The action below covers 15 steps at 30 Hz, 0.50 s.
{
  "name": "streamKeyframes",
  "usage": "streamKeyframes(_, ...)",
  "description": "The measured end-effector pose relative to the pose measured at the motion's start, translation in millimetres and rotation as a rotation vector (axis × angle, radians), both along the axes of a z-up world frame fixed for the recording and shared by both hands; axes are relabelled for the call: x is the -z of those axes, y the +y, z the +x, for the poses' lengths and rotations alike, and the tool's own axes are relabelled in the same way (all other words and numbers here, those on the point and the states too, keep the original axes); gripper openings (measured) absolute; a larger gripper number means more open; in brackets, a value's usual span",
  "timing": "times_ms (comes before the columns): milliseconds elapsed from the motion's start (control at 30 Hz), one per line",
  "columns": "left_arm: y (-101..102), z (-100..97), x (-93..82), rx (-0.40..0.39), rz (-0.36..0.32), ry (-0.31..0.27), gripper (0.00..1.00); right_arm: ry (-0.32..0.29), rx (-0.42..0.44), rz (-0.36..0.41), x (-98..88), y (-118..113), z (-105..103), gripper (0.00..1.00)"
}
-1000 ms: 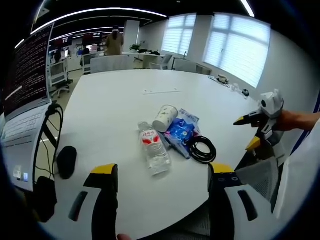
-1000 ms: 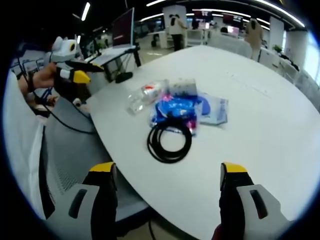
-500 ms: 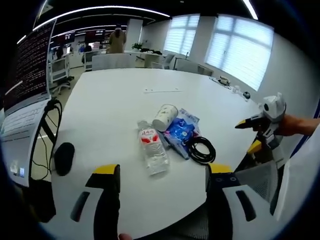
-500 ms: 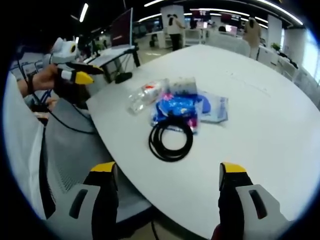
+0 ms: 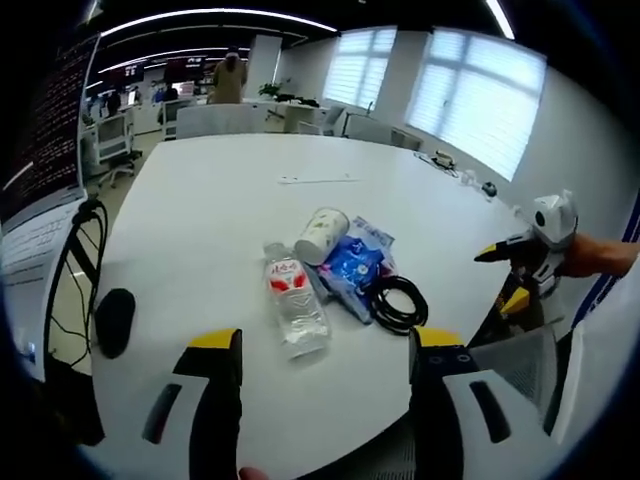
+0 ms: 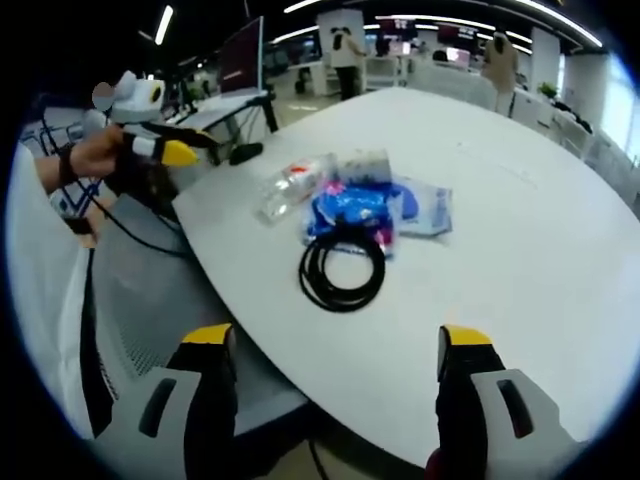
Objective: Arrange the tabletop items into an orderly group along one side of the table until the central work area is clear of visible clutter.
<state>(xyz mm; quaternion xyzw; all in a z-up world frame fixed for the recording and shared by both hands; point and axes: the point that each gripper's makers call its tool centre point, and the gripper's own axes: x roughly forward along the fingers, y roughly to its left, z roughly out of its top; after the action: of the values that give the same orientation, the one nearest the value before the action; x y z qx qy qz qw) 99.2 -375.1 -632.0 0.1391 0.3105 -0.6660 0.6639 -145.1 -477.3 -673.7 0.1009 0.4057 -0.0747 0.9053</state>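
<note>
With both the left gripper (image 5: 315, 345) and right gripper (image 6: 335, 340) spread wide and empty at the bottom of their views, the water bottle (image 5: 292, 306), paper cup (image 5: 320, 234), blue packets (image 5: 357, 262) and black cable coil (image 6: 342, 273) cluster mid-frame, so the approach is probably best begun low at the loose coil.

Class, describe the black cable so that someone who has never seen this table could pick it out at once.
On the white table, a small cluster of items lies near the curved edge closest to the grippers. The black cable is at the end of that cluster nearest the edge, partly under the blue packet. It alone is a dark, coiled ring.
</note>
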Motion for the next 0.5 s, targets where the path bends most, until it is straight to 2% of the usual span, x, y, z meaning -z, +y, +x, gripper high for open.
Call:
streamKeyframes(133,-8,-0.6,1.9,-0.006,0.008,0.004,0.67,-0.002,0.009,-0.002,0.1,0,-2,0.81)
streamKeyframes(233,-11,4.0,8.4,-0.043,0.035,0.018,0.66,-0.009,0.023,0.001,1.0,-1,-2,0.81)
streamKeyframes(333,-16,9.4,14.2,-0.102,0.047,0.069,0.65,-0.01,0.023,0.002,2.3,0,-2,0.81)
streamKeyframes(500,-22,13.5,21.5,-0.124,0.065,0.076,0.65,-0.017,0.029,0.006,2.9,-1,-1,0.81)
